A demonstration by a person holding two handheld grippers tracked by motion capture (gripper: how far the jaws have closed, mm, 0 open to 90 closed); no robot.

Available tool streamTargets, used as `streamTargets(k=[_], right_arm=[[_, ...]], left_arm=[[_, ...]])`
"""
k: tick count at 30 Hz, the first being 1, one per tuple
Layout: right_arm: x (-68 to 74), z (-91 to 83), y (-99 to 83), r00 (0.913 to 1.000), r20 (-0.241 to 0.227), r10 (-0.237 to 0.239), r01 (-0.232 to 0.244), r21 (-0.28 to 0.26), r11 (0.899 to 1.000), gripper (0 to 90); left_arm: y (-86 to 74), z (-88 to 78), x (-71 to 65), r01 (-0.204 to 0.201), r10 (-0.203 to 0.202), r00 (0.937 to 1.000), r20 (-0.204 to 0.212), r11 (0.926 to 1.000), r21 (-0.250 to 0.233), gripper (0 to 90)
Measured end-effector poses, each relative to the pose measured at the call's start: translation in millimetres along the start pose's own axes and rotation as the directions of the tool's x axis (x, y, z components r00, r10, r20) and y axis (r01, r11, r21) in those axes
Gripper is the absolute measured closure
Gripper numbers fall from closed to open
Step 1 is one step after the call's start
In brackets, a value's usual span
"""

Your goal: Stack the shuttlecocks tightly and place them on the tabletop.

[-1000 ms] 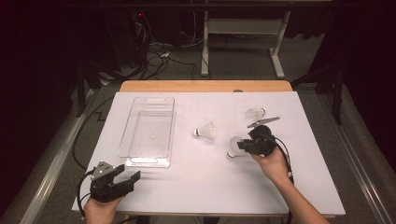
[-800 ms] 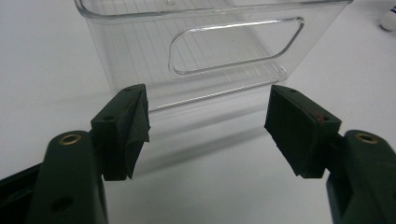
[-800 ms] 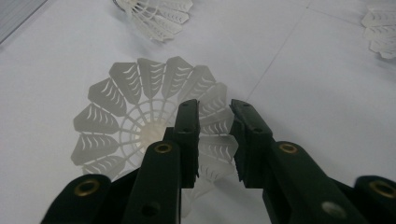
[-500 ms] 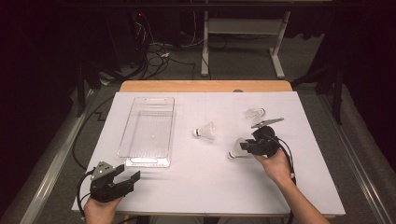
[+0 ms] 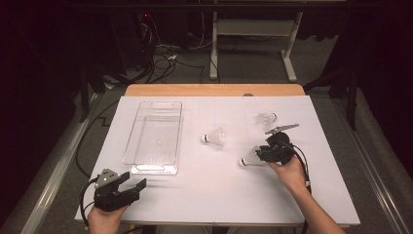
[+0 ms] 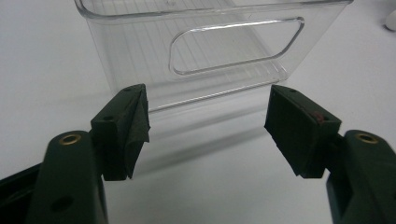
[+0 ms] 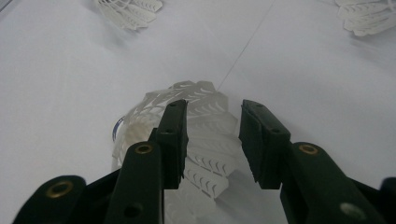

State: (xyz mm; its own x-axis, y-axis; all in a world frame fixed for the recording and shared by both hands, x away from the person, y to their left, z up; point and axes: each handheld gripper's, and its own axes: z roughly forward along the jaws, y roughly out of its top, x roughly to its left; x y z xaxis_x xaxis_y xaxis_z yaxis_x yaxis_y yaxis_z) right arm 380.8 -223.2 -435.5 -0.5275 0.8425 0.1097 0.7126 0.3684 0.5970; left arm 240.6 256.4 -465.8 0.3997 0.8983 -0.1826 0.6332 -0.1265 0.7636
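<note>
Three white shuttlecocks lie on the white table. One shuttlecock (image 5: 249, 159) rests on its side at the tips of my right gripper (image 5: 261, 155). In the right gripper view its feather skirt (image 7: 205, 93) sits under and between the jaws of the right gripper (image 7: 212, 116). Those jaws have just been opening and stand apart, with the pads off the feathers. A second shuttlecock (image 5: 214, 138) lies mid-table and a third (image 5: 266, 118) beyond the right hand. My left gripper (image 5: 132, 180) stands open with nothing between its jaws, just short of the clear bin (image 5: 128, 146).
The clear plastic bin (image 6: 140, 51) has a handle slot facing the left gripper (image 6: 208, 126), and nothing lies inside it. The other two shuttlecocks (image 7: 128, 9) (image 7: 369, 16) lie ahead of the right jaws. Cables trail from both grippers off the near table edge.
The right gripper has shifted slightly to the right and its jaws stand wider over the shuttlecock. The left gripper has kept still.
</note>
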Motion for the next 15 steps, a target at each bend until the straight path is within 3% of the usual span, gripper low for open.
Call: streamTargets(k=[15], right_arm=[[-8.2, 0.9, -3.3, 0.9998, 0.005, 0.022, -0.021, -0.004, 1.0, 56.7]], left_arm=[[0.0, -0.1, 0.5, 0.003, -0.003, 1.0, -0.002, 1.0, -0.001, 31.4]])
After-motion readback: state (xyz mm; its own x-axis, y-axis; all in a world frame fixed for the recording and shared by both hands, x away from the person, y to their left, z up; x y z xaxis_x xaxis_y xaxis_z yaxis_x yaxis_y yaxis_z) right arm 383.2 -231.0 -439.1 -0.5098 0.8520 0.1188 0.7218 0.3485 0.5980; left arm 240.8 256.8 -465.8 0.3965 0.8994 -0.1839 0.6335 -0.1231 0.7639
